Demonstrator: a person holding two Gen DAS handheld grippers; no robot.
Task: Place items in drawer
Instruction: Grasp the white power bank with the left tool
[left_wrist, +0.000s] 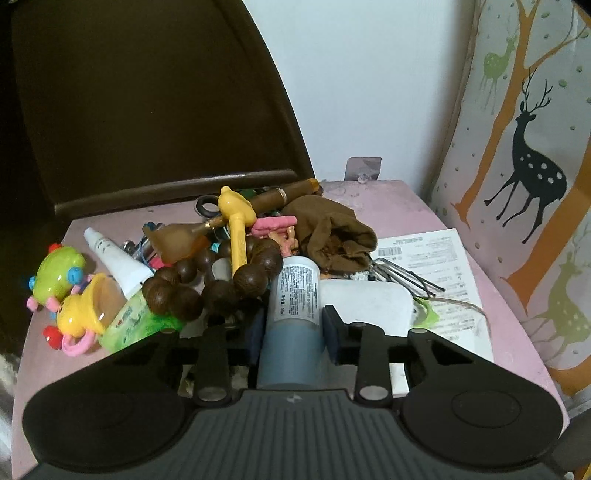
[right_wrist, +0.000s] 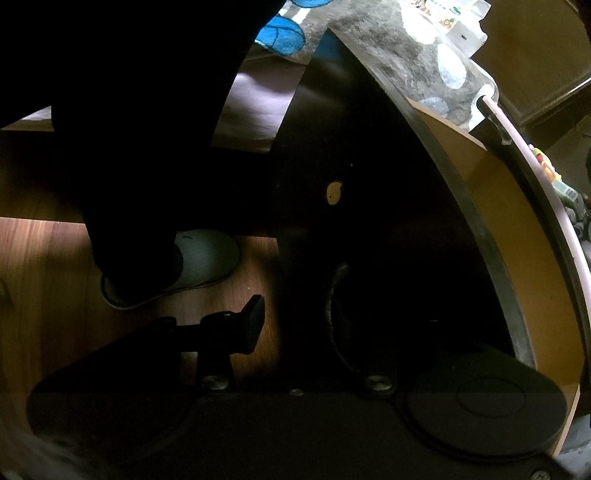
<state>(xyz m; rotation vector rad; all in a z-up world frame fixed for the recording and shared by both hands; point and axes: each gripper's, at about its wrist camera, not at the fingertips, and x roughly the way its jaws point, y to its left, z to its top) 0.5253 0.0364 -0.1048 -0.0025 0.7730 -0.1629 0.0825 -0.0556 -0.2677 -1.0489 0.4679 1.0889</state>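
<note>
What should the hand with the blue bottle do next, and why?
Probably lift the bottle straight up. The left gripper has its pads against both sides of it, and wooden beads and a white tube crowd close, so sliding sideways might knock them.

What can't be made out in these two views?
- Left wrist: blue bottle base, hidden behind the left gripper body.
- Right wrist: right gripper far finger, lost in shadow; open or shut unclear.
- Right wrist: drawer interior, mostly cut off by its dark front.

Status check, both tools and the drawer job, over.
Left tool shut on blue bottle above the cluttered pink tabletop. Right tool low beside drawer handle, state unclear. Drawer open.
</note>
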